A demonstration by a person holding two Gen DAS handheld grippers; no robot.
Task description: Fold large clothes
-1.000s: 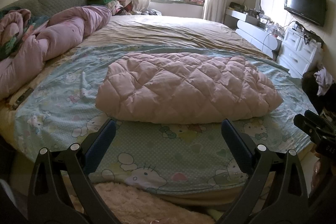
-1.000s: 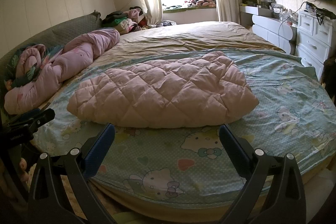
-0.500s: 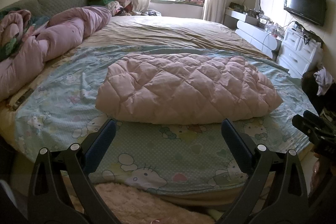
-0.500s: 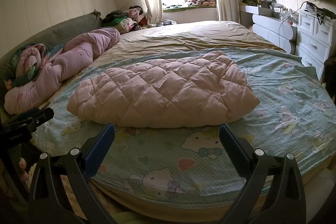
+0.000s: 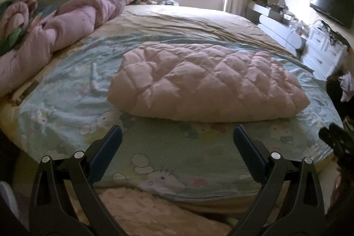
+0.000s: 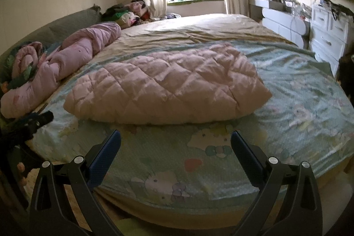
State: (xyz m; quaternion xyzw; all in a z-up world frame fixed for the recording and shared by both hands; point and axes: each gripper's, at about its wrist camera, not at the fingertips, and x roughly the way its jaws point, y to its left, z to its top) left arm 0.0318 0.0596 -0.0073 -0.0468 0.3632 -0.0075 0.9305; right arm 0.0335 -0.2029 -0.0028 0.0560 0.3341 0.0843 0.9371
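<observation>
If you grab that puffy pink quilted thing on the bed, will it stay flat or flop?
Probably flop: the pink quilted garment looks soft and puffy, so its free parts would likely sag. It looks light for its bulk. Its shiny fabric might slip on the cartoon sheet or between open fingers.

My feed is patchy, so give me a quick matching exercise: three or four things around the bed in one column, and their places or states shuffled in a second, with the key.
Things:
1. folded pink quilted coat
2. rolled-up pink duvet
3. black wall television
4. left gripper

Places or states:
A. mounted on the right wall
B. open, holding nothing
C. middle of the cartoon-print sheet
D. along the bed's left side

Pairs: 1-C, 2-D, 3-A, 4-B
</observation>
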